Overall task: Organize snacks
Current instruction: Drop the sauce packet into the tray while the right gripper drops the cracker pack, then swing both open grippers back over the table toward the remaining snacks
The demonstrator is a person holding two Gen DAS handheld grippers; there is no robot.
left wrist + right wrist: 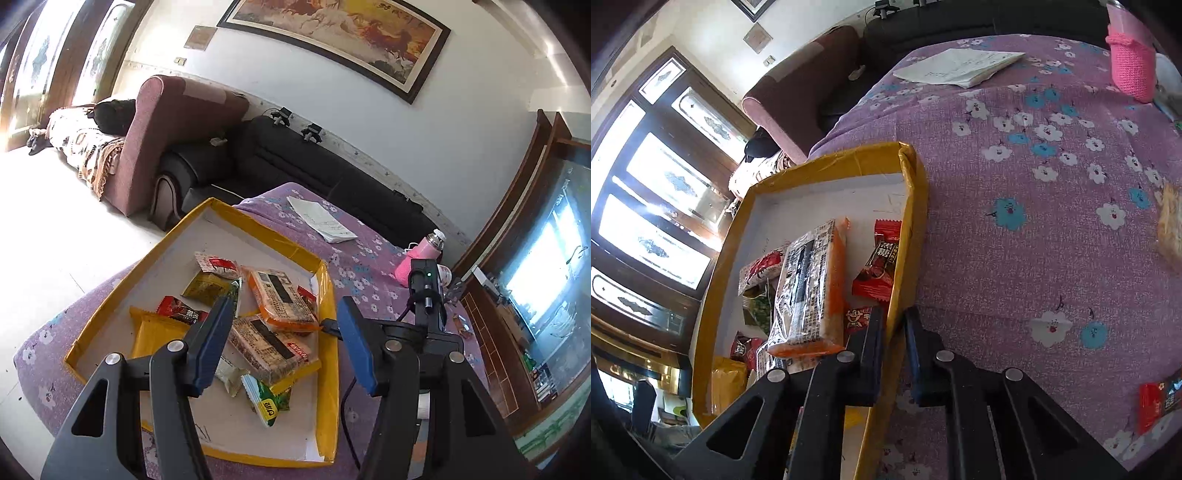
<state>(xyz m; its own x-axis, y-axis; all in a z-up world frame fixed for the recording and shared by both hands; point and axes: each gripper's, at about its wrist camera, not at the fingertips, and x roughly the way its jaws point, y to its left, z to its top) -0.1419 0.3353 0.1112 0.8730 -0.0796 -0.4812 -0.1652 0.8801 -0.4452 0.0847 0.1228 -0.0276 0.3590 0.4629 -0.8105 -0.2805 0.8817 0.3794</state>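
Over the yellow tray (328,369) the left gripper (284,328) hangs spread and empty, while the right gripper (894,321), pinching the tray's wall, should steady it gently.

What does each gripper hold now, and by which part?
The right gripper is shut on the yellow cardboard tray, pinching the top of its side wall. The left gripper is open above the tray and holds nothing.
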